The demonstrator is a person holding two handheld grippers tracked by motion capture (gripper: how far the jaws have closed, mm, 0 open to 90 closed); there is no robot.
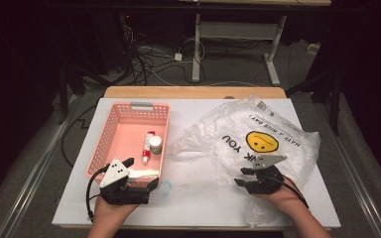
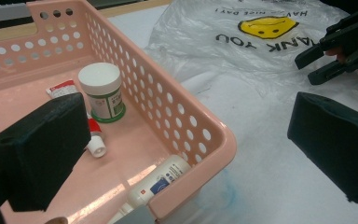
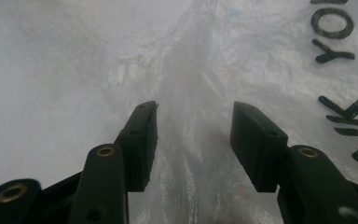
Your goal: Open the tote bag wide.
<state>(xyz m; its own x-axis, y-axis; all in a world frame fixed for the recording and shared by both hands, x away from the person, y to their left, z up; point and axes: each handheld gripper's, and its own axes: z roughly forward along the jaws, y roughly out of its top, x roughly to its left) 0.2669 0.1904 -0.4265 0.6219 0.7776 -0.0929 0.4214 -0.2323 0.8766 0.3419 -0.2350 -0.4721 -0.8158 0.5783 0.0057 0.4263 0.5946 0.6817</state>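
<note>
High view: right claw (image 1: 250, 177) open above crumpled clear plastic bag (image 1: 278, 124); left claw (image 1: 144, 191) open beside perforated pink plastic basket (image 1: 129, 111). Should pinch one bag layer only, w/ slow lift.

The white bottle (image 2: 156, 183) lies half hidden behind the pink basket's (image 2: 177, 112) near rim, its label too small to read. The red tube (image 2: 91, 135) is partly covered by a black finger (image 2: 37, 149). The bag's (image 3: 205, 60) lettering runs off the picture's edge.
</note>
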